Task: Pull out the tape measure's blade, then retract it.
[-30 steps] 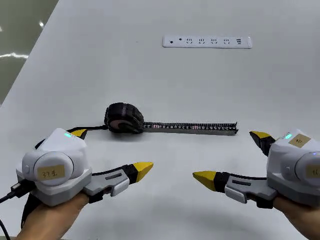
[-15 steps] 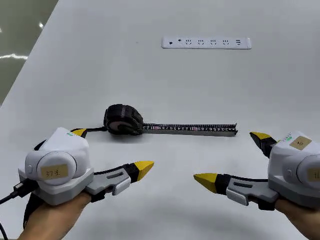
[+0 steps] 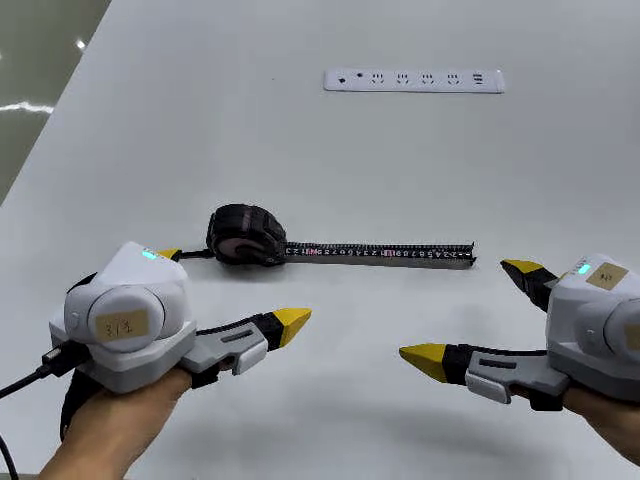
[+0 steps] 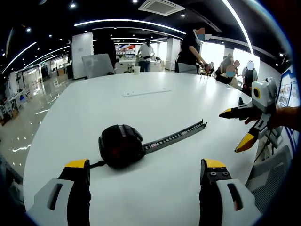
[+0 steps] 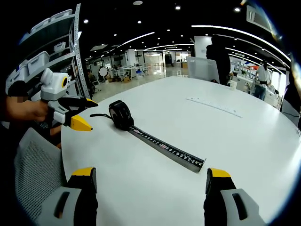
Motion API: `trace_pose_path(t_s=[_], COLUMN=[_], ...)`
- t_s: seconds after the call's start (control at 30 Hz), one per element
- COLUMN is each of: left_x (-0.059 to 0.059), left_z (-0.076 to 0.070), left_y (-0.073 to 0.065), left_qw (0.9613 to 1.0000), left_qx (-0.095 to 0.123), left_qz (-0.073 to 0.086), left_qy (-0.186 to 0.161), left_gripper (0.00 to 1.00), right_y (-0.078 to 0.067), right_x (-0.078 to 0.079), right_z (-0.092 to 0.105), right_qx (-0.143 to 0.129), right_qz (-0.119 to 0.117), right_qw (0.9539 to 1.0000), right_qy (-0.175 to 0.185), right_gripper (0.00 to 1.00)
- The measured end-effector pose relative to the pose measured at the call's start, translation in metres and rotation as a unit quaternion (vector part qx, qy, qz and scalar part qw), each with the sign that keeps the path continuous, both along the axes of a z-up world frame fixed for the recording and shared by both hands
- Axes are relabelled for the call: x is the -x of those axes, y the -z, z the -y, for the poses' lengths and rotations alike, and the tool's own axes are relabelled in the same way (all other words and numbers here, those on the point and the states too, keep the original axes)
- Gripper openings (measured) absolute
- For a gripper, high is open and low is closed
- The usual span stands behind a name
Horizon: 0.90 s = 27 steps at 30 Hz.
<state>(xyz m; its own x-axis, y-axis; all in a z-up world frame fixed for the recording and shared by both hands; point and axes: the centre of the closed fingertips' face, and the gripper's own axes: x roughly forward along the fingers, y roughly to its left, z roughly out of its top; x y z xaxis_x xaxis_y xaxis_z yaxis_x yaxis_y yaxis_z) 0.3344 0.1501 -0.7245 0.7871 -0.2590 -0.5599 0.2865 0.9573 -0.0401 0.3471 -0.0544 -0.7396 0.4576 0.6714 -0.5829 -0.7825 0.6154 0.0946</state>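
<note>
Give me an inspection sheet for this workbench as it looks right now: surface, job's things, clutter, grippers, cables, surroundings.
Surface: white table, smooth, no spills seen.
Job's things: tape measure lies on the table, its blade pulled out and flat on the surface; nothing grips it.
Clutter: one white power strip at the far side.
Grippers: left hand-held gripper open, right hand-held gripper open, both on the near side, apart from the tape measure.
Cables: a black cable leads from the left hand-held gripper toward the near edge.
Surroundings: open office, people standing beyond the table, shelving to one side.
</note>
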Motion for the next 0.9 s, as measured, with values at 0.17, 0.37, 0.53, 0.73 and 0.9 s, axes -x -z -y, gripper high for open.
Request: trace_pose_path(t_s=[0.17,0.37,0.53,0.73,0.9], left_x=[-0.005,-0.011,-0.018,-0.027,-0.031], left_z=[-0.003,-0.005,-0.006,-0.008,-0.012], left_y=[0.001,0.004,0.004,0.007,0.011], left_qw=[0.9999,0.9999,0.9997,0.9995,0.9992], left_qx=[0.001,0.002,0.003,0.001,0.0], left_qz=[0.0,-0.003,-0.002,-0.008,-0.013], left_qy=[-0.01,-0.016,-0.024,-0.031,-0.037], left_gripper=[0.93,0.9,0.88,0.87,0.86], right_y=[0.002,0.004,0.008,0.013,0.016], right_x=[-0.004,-0.01,-0.01,-0.013,-0.018], right_z=[0.001,0.003,0.005,0.009,0.013], right_qx=[0.004,0.008,0.014,0.021,0.03], right_qz=[0.002,0.004,0.001,-0.006,-0.004], right_qw=[0.9999,0.9996,0.999,0.9983,0.9975], right_qy=[-0.015,-0.028,-0.042,-0.055,-0.064], right_gripper=[0.93,0.89,0.85,0.81,0.77])
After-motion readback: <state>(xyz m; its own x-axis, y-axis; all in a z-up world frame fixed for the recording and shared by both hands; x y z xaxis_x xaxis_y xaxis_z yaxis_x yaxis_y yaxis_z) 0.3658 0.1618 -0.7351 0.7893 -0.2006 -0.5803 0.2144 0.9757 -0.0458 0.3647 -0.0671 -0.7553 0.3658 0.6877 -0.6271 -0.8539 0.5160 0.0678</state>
